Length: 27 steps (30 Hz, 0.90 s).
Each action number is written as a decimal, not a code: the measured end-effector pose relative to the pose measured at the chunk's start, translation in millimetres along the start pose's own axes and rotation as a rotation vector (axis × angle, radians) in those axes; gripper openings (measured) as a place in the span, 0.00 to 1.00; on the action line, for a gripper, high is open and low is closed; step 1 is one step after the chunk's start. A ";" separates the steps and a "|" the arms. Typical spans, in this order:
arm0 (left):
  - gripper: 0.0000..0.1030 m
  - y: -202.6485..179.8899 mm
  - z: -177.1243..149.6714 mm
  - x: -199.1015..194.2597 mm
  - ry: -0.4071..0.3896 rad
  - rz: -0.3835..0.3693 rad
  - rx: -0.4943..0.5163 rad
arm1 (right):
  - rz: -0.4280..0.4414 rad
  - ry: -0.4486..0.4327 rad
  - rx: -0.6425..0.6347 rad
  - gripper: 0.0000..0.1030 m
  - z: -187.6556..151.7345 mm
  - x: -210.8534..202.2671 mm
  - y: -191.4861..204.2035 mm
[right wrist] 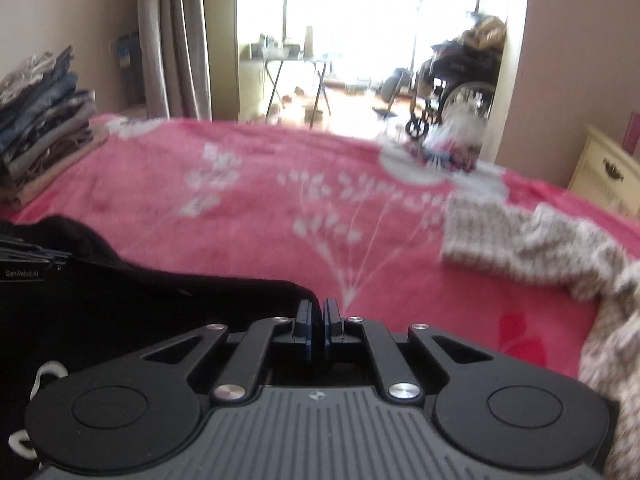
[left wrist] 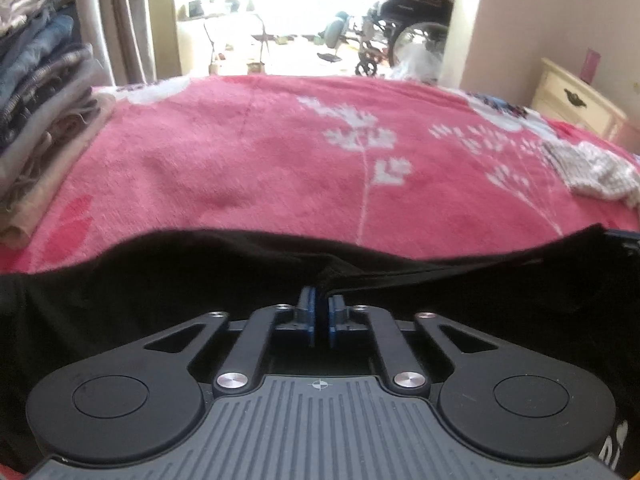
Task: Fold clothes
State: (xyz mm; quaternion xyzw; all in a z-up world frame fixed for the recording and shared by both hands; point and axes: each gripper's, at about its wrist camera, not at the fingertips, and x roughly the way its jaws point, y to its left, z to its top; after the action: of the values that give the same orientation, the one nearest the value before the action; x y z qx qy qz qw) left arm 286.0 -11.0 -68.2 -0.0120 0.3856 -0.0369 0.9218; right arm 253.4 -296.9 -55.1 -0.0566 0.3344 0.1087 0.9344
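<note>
A black garment is stretched across the lower part of the left wrist view, over the pink blanket. My left gripper is shut on its upper edge, with a fold of cloth pinched between the blue pads. In the right wrist view the same black garment lies to the left, and its corner runs into my right gripper, which is shut on it. The other gripper's body shows at the left edge. A white print shows on the cloth low down.
The bed carries a pink blanket with white plant patterns. A tall stack of folded clothes stands at its left edge. A crumpled checked garment lies to the right. A cream nightstand stands beyond the bed on the right.
</note>
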 end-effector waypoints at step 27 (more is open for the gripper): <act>0.45 57.9 55.8 24.2 -0.038 -0.178 -0.326 | 0.234 0.012 0.705 0.45 28.6 70.3 -129.8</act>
State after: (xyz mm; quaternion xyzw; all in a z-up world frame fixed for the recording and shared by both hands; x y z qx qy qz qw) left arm 346.0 44.5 -49.1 -0.1957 0.3663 -0.0550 0.9080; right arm 355.1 -406.0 -73.6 0.3067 0.3612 0.0928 0.8757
